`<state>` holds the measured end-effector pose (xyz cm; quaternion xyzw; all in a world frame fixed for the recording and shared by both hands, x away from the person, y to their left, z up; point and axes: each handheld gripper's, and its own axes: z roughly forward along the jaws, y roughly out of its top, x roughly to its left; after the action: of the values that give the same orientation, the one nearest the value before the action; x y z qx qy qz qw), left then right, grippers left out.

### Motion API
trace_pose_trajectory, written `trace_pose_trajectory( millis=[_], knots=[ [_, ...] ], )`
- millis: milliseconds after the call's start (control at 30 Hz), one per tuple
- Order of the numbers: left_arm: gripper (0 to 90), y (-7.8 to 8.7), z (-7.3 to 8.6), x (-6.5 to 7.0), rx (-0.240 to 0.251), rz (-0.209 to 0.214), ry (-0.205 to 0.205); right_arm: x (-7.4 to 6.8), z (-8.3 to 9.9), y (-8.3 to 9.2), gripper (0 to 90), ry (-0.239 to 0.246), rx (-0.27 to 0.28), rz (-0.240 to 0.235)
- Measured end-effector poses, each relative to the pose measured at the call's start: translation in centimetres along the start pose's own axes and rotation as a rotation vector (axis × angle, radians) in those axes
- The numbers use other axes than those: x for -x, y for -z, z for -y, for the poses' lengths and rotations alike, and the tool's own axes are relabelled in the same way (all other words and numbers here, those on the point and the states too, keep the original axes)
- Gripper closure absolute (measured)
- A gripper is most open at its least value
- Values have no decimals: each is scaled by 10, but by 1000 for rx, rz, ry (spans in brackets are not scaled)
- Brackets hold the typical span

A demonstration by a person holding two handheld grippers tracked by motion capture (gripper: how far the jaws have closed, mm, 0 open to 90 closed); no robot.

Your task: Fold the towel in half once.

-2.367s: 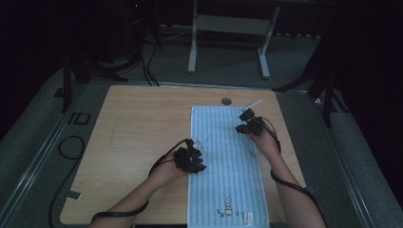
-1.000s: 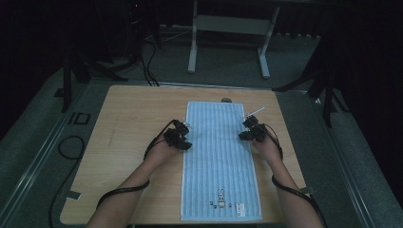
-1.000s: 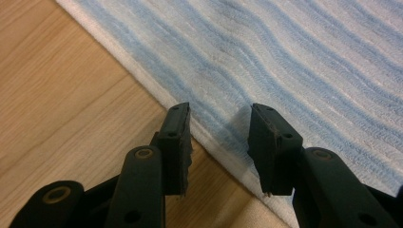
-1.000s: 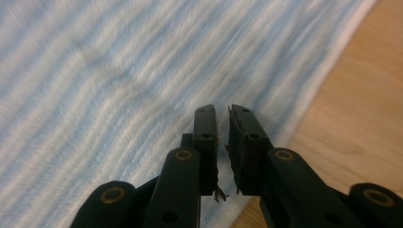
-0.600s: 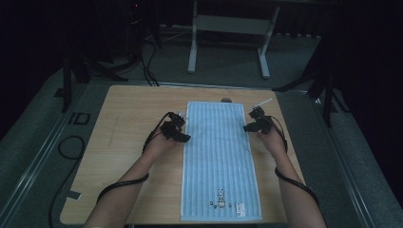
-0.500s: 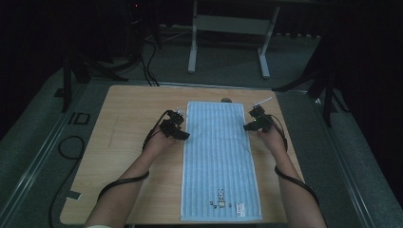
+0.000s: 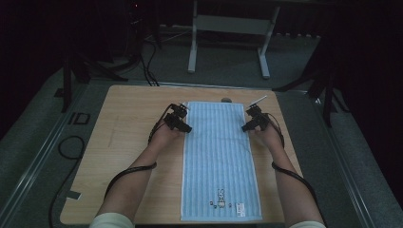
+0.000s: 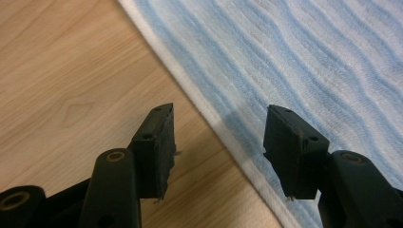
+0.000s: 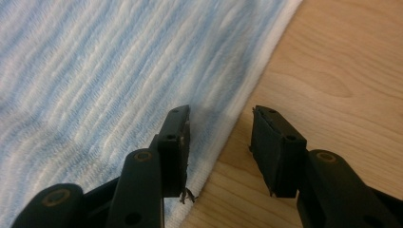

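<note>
Between your jaws nothing is held: your left gripper (image 8: 218, 142) and right gripper (image 9: 221, 147) have just been opening, each straddling a long edge of the flat striped towel (image 7: 219, 156) on the bench (image 7: 123, 142).

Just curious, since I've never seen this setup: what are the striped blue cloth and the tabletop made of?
The blue cloth looks like terry cotton, a small towel: soft ribbed pile in pale stripes with a white hemmed edge. The tabletop looks like light wood or a wood-look laminate, matte with printed-looking grain; which one is hard to tell.
</note>
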<state>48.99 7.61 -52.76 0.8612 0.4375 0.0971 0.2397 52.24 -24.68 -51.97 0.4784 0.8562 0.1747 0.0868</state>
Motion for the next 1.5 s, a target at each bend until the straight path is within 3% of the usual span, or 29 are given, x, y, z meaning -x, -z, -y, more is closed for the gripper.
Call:
trace_pose_trajectory(
  millis=[200, 267, 433, 533, 600, 800, 1000, 1200, 1267, 1333, 1500],
  knots=[
    [440, -7, -1, 5, -29, -15, -22, -3, 0, -3, 624, 24, -21, 4],
    [456, -7, -4, 6, -61, -16, -26, -5, -2, -3, 703, 38, -34, -3],
    [646, -7, -12, 13, -106, 11, -64, -12, -8, -4, 856, 69, -85, -11],
    [841, -7, -16, 16, -119, 25, -67, -16, -11, -4, 870, 90, -97, 8],
    [867, -6, -17, 17, -128, 17, -76, -16, -11, -3, 874, 97, -97, 16],
    [879, 16, -21, 14, -69, 54, -71, -18, -14, 19, 874, 118, -65, 39],
    [879, 47, -18, 19, -17, 72, -104, -27, -13, 50, 874, 158, -42, 26],
    [878, 76, -4, 31, 15, 99, -143, -37, 8, 79, 874, 186, 16, -5],
    [878, 82, 5, 39, 28, 88, -158, -43, 22, 85, 872, 209, 23, -18],
    [877, 86, 15, 47, 26, 82, -178, -47, 34, 87, 871, 218, 31, -31],
    [877, 83, 41, 66, -17, 119, -209, -58, 65, 81, 871, 256, 20, -61]
  ],
)
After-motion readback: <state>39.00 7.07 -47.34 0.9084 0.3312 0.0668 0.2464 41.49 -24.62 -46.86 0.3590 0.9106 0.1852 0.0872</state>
